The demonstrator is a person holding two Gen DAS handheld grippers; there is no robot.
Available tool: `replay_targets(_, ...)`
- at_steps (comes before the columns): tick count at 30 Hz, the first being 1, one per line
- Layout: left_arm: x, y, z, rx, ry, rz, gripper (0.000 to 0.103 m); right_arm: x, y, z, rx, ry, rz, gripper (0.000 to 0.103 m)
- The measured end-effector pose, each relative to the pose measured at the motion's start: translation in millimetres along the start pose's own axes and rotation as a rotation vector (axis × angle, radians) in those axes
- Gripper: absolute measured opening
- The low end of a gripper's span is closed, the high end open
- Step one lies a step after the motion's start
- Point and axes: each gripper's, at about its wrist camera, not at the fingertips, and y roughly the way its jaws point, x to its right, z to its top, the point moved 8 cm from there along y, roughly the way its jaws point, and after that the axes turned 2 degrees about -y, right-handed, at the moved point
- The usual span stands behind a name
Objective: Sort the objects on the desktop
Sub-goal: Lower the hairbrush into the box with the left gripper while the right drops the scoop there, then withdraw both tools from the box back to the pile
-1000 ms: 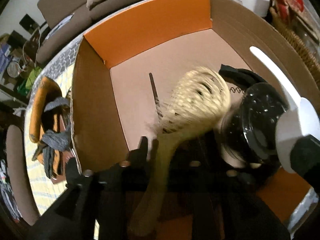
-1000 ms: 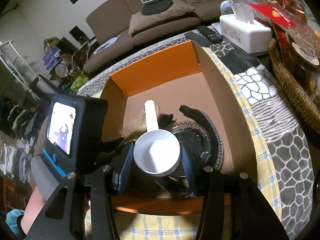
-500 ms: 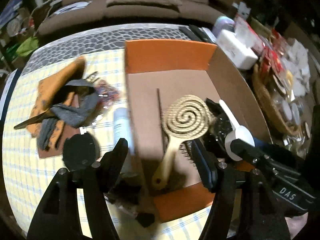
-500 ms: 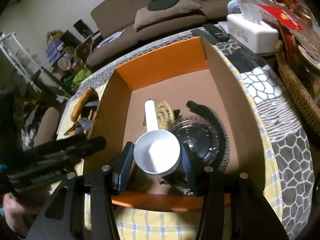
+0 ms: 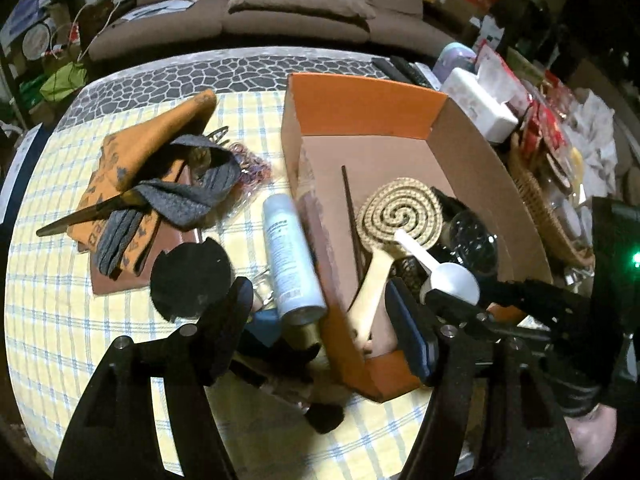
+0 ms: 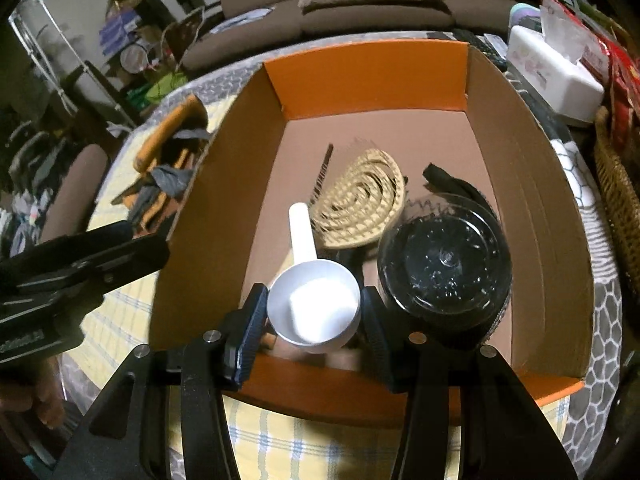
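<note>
Checked cloth covers the counter [image 5: 60,320]; above the box [image 6: 532,208] (orange inside), right fingers [image 6: 314,316] pinch a white scoop [image 6: 316,312], while left fingers [image 5: 324,312], just widened, hold nothing.

Your right gripper [image 6: 314,316] clamps the white scoop [image 6: 314,308] over the box [image 6: 532,208], beside the brush [image 6: 360,204] and black lid [image 6: 444,268].
</note>
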Motion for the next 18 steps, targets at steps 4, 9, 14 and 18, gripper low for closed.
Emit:
replay_targets(4,-12.4,-2.0,-5.3,0.0,-0.007,-0.001,0.071,2.9,-1.2,-0.2,0.001,0.008,-0.01,0.052)
replay_targets(9,-34.7,-7.4,-12.0,0.004,-0.023,0.005,0.079,0.6,-7.9,3.1,0.028,0.014,-0.019,0.055)
replay_targets(14,-63.5,-17.9,-23.8,0.02,-0.031,0.024,0.092,-23.3,-28.5,13.2,0.11,-0.012,0.017,0.065)
replay_targets(18,-92.0,-24.1,-34.0,0.034,-0.062,0.038,0.094,-56.3,-43.1,18.6,0.171,-0.048,0.085,0.076)
